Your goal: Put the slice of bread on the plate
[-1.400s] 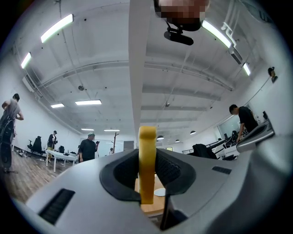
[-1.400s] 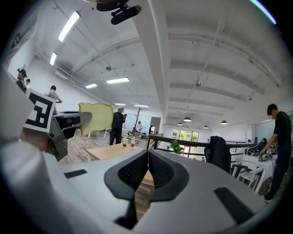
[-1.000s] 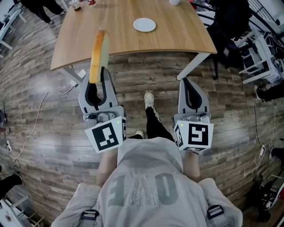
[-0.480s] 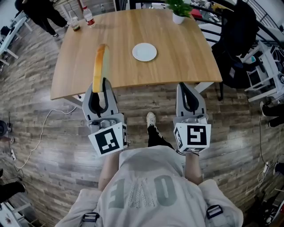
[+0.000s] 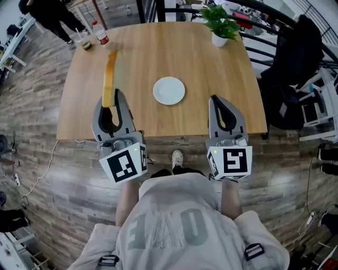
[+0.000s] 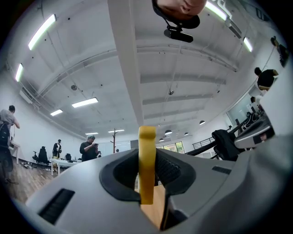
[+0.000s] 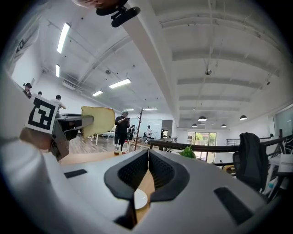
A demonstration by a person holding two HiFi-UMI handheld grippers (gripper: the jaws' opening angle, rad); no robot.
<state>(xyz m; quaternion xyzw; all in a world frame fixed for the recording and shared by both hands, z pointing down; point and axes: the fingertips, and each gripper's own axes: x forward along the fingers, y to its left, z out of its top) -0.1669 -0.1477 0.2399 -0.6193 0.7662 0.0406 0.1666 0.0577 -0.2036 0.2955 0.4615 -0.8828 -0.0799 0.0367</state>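
Observation:
My left gripper is shut on a slice of bread, held on edge and sticking out forward over the near left part of the wooden table. In the left gripper view the slice shows as a thin yellow strip clamped between the jaws. A small white plate lies on the table, to the right of the bread. My right gripper is shut and empty over the table's near edge, right of the plate. The right gripper view shows the plate past the jaws and the bread at left.
A potted plant stands at the table's far right. A bottle and a cup stand at the far left corner, where a person stands. A chair with dark clothing is at right. Wooden floor surrounds the table.
The table has come closer: both grippers moved forward from over the floor to over its near edge. The bread stays held in the left gripper.

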